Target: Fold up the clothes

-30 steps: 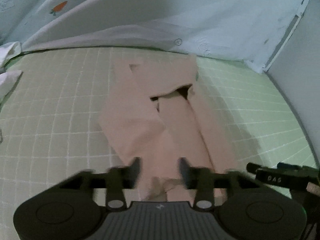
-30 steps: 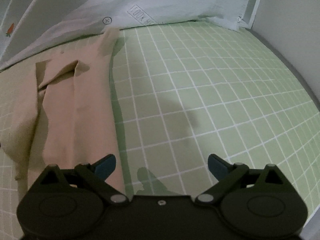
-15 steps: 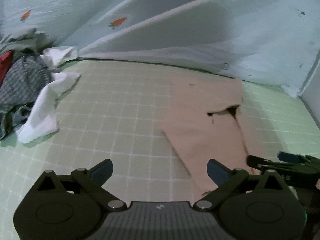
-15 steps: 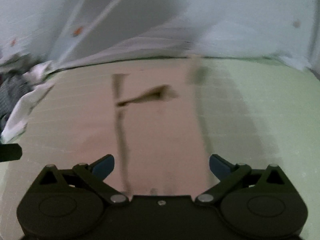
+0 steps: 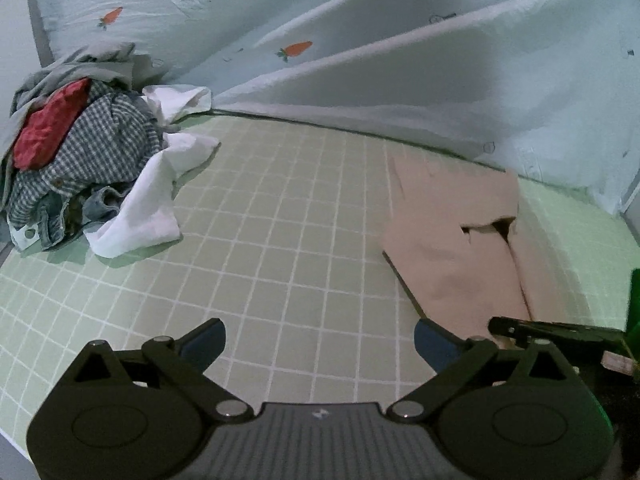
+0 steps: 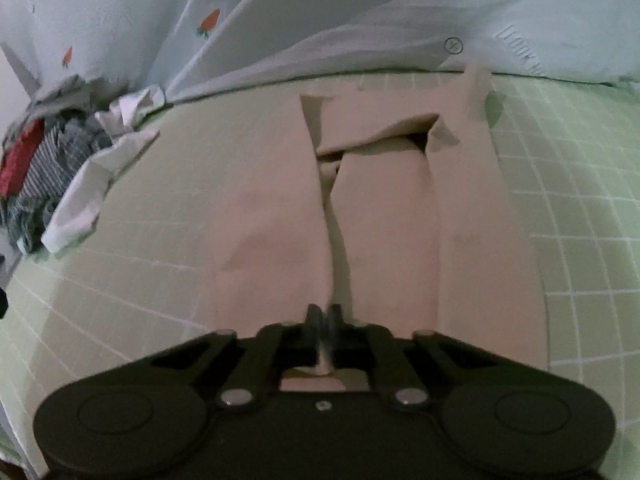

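fingers: right gripper [image 6: 325, 316] pinched onto beige trousers [image 6: 380, 216]; left gripper [image 5: 318, 338] spread wide, holding nothing
laundry pile [image 5: 76, 156]: far left

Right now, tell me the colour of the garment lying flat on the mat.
Beige garment, plain; right wrist view shows it best.

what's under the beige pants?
The green grid mat shows on every side of the beige pants, which lie flat on it. Whether anything else sits beneath them is hidden by the fabric.
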{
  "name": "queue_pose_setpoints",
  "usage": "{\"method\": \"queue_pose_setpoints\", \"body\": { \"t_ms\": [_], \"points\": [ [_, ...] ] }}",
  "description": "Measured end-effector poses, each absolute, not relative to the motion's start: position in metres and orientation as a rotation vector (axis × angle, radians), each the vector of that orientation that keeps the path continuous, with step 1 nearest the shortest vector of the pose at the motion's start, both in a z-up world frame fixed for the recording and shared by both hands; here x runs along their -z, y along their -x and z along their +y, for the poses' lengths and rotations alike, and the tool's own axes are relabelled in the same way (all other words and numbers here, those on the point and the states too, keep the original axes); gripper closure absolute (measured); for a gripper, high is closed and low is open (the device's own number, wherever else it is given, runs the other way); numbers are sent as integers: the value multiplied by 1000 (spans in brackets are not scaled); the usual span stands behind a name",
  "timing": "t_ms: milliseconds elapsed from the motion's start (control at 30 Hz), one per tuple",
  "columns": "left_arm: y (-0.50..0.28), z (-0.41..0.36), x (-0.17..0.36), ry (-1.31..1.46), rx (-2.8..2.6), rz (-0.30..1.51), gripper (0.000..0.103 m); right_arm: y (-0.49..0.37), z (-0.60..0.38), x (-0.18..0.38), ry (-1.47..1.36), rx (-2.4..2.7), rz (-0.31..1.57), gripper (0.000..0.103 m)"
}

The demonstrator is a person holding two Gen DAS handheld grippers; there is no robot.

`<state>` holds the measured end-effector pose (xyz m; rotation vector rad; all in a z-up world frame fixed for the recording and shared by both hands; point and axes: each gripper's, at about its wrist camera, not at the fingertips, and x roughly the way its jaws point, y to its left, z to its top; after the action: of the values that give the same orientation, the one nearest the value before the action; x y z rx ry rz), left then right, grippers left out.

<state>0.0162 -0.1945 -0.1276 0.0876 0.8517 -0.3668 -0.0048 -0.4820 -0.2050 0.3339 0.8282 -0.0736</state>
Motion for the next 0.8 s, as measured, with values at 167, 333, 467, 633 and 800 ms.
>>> {"method": "queue_pose_setpoints", "body": {
  "t_ms": [167,333,467,633,800],
  "points": [
    [-18,-195,121,-57,404,823,3,27,-480,178,-314,81,737,101],
    [-15,-205,115,-36,488,799,3,56,-488,158,-375,141,687,101],
    [-5,-220,115,-39,554,802,3,86,-495,149,-401,197,671,101],
    [12,-235,120,-39,606,823,3,121,-502,146,-417,242,678,101],
    [29,-245,128,-49,611,860,3,142,-510,151,-439,242,723,101]
  ]
}}
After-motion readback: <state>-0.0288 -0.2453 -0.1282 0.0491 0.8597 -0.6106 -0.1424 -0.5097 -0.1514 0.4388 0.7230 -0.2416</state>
